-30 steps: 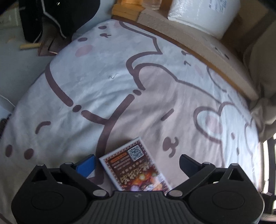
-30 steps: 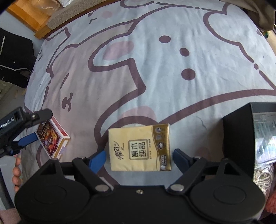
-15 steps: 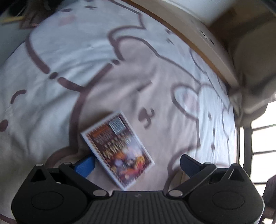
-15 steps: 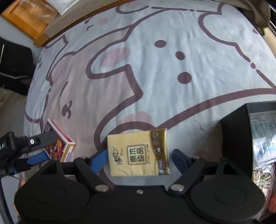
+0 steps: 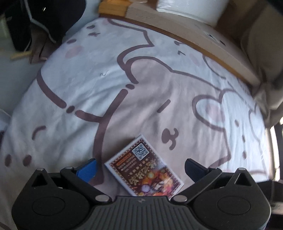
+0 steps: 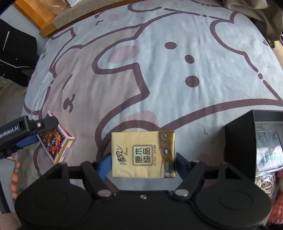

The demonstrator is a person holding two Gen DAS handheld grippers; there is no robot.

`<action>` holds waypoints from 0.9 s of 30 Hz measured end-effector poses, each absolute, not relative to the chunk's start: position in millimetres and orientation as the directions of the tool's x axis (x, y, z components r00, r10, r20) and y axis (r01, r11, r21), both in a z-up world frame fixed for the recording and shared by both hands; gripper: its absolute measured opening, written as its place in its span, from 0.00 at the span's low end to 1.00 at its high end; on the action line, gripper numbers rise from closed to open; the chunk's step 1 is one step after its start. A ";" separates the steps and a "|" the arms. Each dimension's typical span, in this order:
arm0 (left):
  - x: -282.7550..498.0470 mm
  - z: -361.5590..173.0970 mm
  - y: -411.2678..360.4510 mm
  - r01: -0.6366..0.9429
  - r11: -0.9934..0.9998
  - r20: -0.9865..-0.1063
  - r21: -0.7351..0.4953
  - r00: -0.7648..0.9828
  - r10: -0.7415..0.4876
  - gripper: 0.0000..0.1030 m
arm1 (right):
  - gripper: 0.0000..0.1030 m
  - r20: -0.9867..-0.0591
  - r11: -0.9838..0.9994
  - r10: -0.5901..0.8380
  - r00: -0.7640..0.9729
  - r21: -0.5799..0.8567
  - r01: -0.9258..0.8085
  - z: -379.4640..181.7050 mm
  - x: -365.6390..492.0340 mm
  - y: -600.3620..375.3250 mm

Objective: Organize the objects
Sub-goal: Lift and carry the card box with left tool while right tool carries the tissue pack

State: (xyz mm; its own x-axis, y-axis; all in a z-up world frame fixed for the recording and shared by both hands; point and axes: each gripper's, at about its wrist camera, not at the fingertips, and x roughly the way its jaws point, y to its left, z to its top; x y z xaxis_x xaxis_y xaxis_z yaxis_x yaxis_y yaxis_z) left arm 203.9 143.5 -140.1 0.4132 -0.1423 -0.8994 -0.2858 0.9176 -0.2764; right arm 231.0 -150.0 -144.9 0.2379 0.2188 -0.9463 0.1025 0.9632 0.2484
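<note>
A card box [image 5: 144,169] with a brown and orange printed face lies on the bed sheet [image 5: 141,88] between the spread fingers of my left gripper [image 5: 140,168], which is open and apart from it. The box also shows in the right wrist view [image 6: 54,141], with the left gripper [image 6: 30,131] over it. A yellow tissue pack [image 6: 143,154] sits between the fingers of my right gripper [image 6: 143,162], whose blue pads touch both of its sides.
A black open box [image 6: 254,141] with plastic-wrapped items stands at the right. A wooden headboard ledge [image 5: 194,40] and a white bundle [image 5: 191,8] lie beyond the bed. Dark clothing [image 5: 35,23] hangs at the left. A beige cloth [image 5: 263,62] is at the right.
My right gripper's fingers have closed in onto the sides of the tissue pack. My left gripper swung around over the card box and stays open.
</note>
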 end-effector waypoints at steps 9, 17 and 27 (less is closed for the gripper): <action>206.1 -142.6 144.0 -0.312 0.876 -0.872 -0.369 0.443 -0.210 1.00 | 0.72 -0.937 0.955 0.248 0.247 0.279 0.099 -137.5 228.3 -154.9; 204.5 -148.3 132.7 -0.256 0.812 -0.823 -0.525 0.396 -0.407 1.00 | 0.72 -0.931 0.950 0.261 0.255 0.295 0.104 -133.7 228.6 -158.7; 203.5 -144.5 106.7 -0.152 0.875 -0.854 -0.460 0.346 -0.388 1.00 | 0.72 -0.921 0.943 0.263 0.287 0.308 0.125 -122.5 227.2 -172.2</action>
State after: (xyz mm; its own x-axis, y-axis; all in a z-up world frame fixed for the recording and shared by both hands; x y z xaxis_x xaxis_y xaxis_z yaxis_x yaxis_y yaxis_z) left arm 203.5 106.7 -144.5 0.3463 -0.3882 -0.8540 -0.1523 0.8750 -0.4595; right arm 227.2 -172.2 -122.5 0.2870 0.2627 -0.9212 0.1252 0.9431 0.3079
